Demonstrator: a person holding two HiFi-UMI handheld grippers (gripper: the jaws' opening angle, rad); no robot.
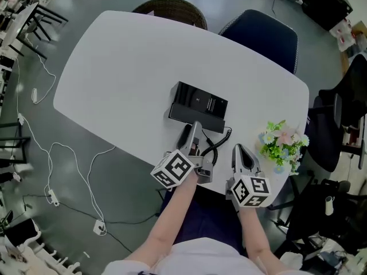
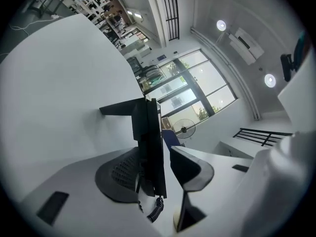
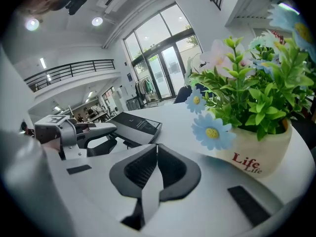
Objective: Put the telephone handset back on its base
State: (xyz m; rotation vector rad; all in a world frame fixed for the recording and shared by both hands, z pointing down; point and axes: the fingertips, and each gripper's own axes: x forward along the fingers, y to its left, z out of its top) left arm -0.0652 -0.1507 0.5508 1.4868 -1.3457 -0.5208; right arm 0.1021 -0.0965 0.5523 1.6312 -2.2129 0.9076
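1. Fingers (image 2: pixel 190 168) of the left gripper (image 2: pixel 155 150): spread wide. The black telephone handset (image 1: pixel 194 119) sits edge-on in the gap. It overlaps one pad, and a clear strip of background shows between it and the other. No squeeze seen. Contact with the nearer pad: cannot tell.
2. Left gripper is rolled onto its side. The right gripper view shows its two fingers stacked one above the other, tips at the near edge of the telephone base (image 1: pixel 202 101).
3. Handset position: lying along the near long edge of the base, touching it, parallel to that edge. Fully seated in the cradle or not: cannot tell from these views.
4. Coiled cord (image 1: pixel 215 148) leaves the right end of the handset, curls back across the white table (image 1: pixel 126 67) and passes just beside the left gripper.
5. Right gripper (image 3: pixel 156 149): fingers (image 3: pixel 136 172) pressed together, nothing between them. It sits low over the table near the near edge, to the right of the base and apart from the phone.
6. Flower pot (image 3: pixel 254 149): cream, lettered "Life", blue and pink flowers. Stands just right of the right gripper, near the table corner.
7. Base lies roughly mid-table, its flat black panel on the far side of the handset.
8. Far side of table: wicker chair (image 1: pixel 172 9) and blue chair (image 1: pixel 261 33), both close to the edge.
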